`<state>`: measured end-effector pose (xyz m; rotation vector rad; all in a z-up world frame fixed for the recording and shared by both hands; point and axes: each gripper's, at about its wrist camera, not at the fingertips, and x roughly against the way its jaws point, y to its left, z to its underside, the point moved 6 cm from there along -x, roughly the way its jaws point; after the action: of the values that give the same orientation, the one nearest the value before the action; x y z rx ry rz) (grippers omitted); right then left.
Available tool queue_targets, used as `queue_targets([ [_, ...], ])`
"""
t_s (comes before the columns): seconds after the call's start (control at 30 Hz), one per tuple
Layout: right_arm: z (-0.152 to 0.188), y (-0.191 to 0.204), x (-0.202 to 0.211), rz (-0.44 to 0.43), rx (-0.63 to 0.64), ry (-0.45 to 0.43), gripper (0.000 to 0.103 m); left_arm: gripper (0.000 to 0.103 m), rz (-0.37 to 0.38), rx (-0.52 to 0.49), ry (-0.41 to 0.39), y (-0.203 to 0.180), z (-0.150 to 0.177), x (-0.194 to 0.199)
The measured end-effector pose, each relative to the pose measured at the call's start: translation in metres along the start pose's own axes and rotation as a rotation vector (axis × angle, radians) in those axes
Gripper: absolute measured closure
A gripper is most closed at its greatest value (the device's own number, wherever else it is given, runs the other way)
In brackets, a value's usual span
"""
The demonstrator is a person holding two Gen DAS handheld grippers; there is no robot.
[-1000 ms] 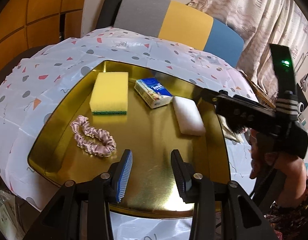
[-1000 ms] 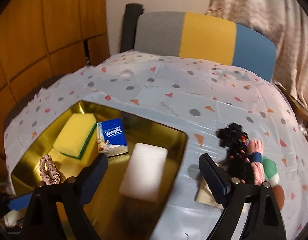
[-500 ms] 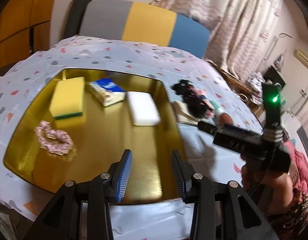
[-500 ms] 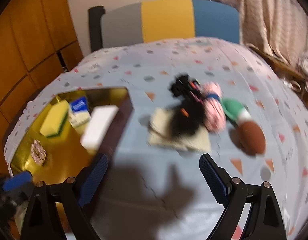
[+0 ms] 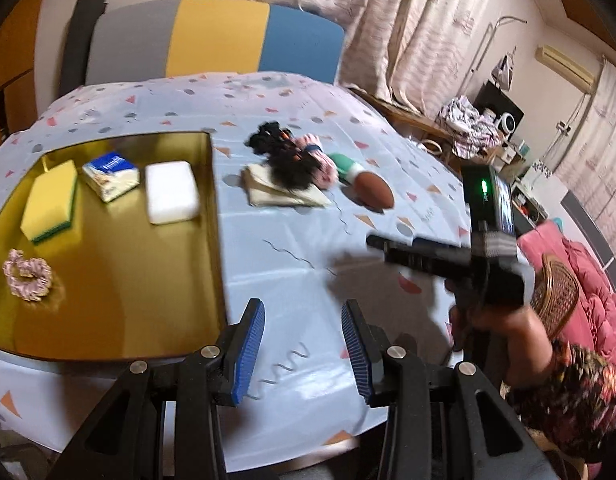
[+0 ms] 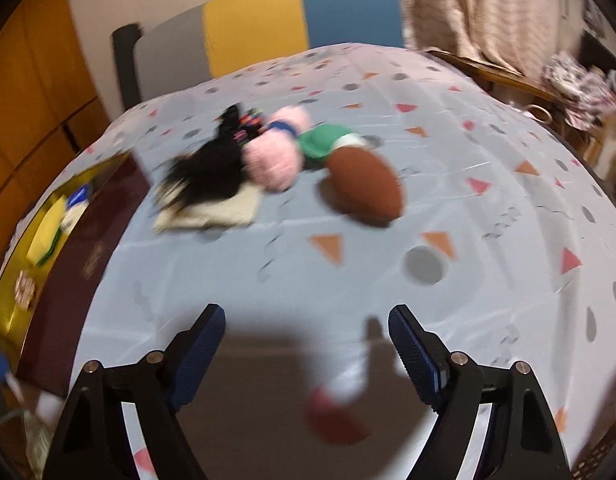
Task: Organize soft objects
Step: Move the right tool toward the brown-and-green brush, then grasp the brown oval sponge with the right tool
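Note:
A gold tray on the left holds a yellow sponge, a tissue pack, a white sponge and a pink scrunchie. On the tablecloth lie a black hairpiece on a beige cloth, a pink soft ball, a green piece and a brown soft football. My left gripper is open and empty near the tray's right edge. My right gripper is open and empty, short of the football; its body shows in the left wrist view.
A grey, yellow and blue chair back stands behind the table. Curtains and room clutter are at the right. A wicker chair with pink bedding is near the table's right edge. The tray's dark outer wall shows at left.
Both grippers have swung right, away from the tray toward the pile of soft objects on the cloth. Both stay open and empty. The objects have not moved.

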<state>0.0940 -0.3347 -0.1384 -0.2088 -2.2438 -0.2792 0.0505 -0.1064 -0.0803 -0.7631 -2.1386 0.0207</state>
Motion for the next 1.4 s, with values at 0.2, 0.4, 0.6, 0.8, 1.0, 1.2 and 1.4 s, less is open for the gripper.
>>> queue_targets([
  [0.2, -0.056, -0.019, -0.012, 0.048, 0.024, -0.063, 0.019, 0.063, 0.004, 0.02, 0.016, -0.017, -0.001, -0.011],
  [0.4, -0.089, -0.021, -0.045, 0.043, 0.077, -0.045, 0.028, 0.063, -0.018, 0.026, 0.029, -0.022, -0.001, -0.014],
  [0.6, -0.077, -0.024, -0.07, 0.026, 0.085, 0.009, 0.045, 0.063, -0.036, 0.047, 0.046, -0.019, -0.003, -0.02],
  [0.8, -0.068, -0.033, -0.062, 0.005, 0.087, -0.032, 0.057, 0.063, -0.044, 0.045, 0.05, -0.024, -0.012, -0.028],
  [1.0, -0.056, -0.044, -0.047, 0.007, 0.054, -0.065, 0.057, 0.063, -0.037, 0.043, 0.037, -0.041, -0.041, -0.041],
  [1.2, -0.05, -0.06, -0.039, -0.018, -0.037, -0.109, 0.057, 0.062, -0.041, 0.04, 0.058, -0.061, -0.081, -0.073],
  [1.4, -0.044, -0.072, -0.036, -0.063, -0.109, -0.133, 0.057, 0.062, -0.084, 0.018, 0.086, -0.07, -0.123, -0.119],
])
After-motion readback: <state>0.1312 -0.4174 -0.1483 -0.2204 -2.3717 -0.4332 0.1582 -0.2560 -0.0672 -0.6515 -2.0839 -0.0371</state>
